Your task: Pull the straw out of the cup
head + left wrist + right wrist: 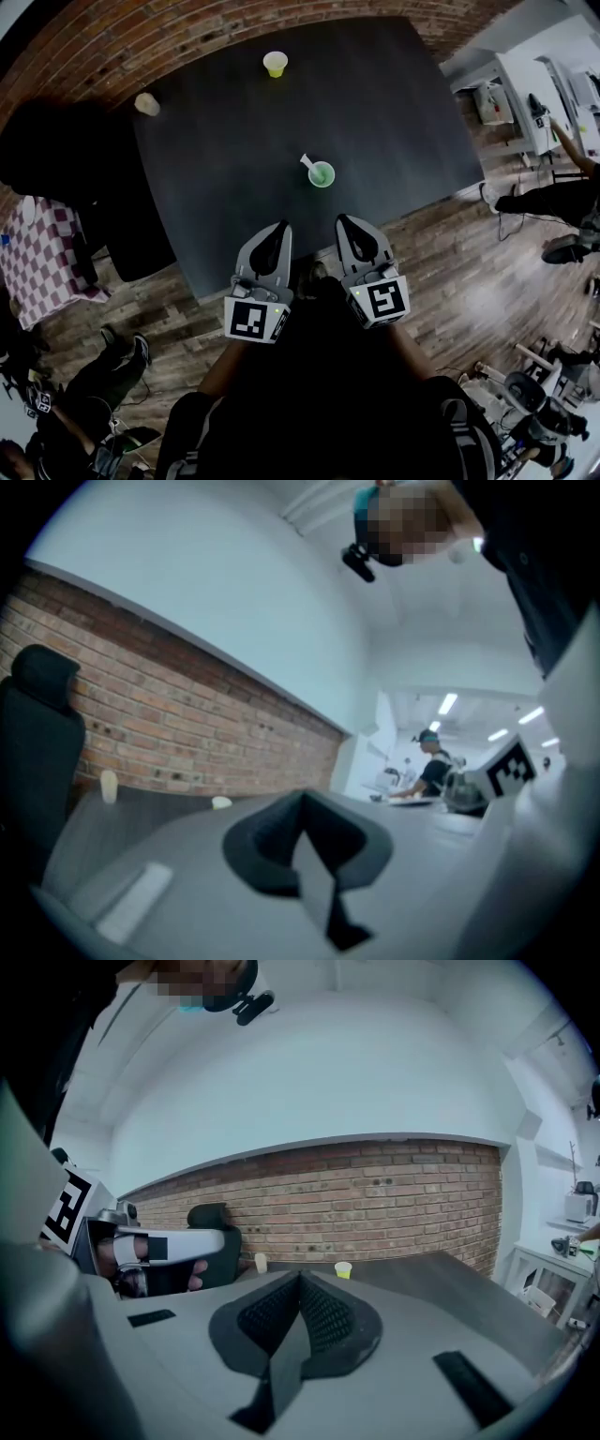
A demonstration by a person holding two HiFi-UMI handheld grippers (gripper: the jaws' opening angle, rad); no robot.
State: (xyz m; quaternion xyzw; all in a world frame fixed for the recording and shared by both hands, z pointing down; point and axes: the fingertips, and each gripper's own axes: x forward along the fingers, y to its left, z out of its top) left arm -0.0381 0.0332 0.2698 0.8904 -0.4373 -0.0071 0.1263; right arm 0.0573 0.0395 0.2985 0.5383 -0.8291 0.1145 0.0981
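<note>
A green cup [321, 174] stands on the black table [394, 122], with a white straw [307, 162] leaning out of it to the upper left. Both grippers hover side by side over the table's near edge, short of the cup. My left gripper [279, 229] is shut with nothing held, and its jaws meet in a point in the left gripper view [302, 801]. The right gripper [344, 223] is likewise shut and empty [300, 1279]. Neither gripper view shows the green cup.
A yellow cup [275, 64] [343, 1269] and a beige cup [147, 104] [261, 1263] [109, 786] stand at the far edge by the brick wall. A black chair [47, 150] sits left of the table, near a checkered cloth [37, 253]. People stand around on the wooden floor.
</note>
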